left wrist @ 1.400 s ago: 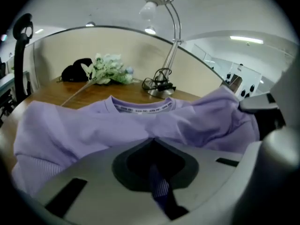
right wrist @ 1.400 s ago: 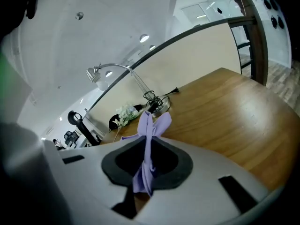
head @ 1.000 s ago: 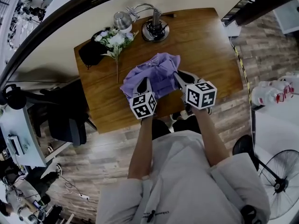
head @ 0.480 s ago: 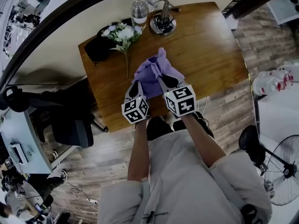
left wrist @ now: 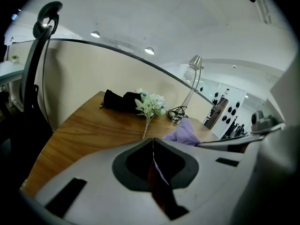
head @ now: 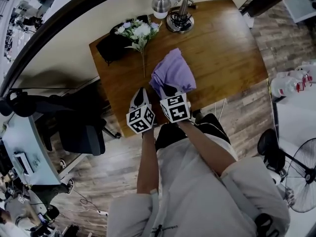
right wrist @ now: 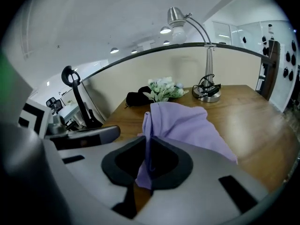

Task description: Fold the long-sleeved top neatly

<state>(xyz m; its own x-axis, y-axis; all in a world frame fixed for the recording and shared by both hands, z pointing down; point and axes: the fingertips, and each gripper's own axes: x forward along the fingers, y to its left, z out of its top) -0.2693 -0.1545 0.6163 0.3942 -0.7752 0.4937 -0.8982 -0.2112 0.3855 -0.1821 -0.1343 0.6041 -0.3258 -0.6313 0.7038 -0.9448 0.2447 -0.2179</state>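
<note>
Top [head: 173, 72] lies on the tabletop [head: 224, 53] as a narrow, scrunched strip that runs from the right fingers away toward the lamp [head: 178, 19]. Right gripper [right wrist: 146, 142] is clenched on its near end: a thick lilac fold is wedged between the pads and hangs below them. Left gripper [left wrist: 152, 142] sits just left of the right one, fingers clenched tight. There's a hair-thin lilac line in the seam, maybe a single hem, can't tell. Head view shows no cloth bridging to it. Flowers [head: 140, 31] and pouch [head: 113, 46] are beyond the left fingers, apart from the top. Handling, my read: thin, light, floppy fabric with no stiffness. It follows whichever point gets pulled, and the rest drags and wrinkles. The wood looks smooth, so it should slide easily. Not fragile. Fold isn't neat yet, bunched rather than flat. Best hold is hem corners or shoulder seams, one per gripper, well apart with tension between them. A mid-panel pinch like the right one just gathers cloth.
</note>
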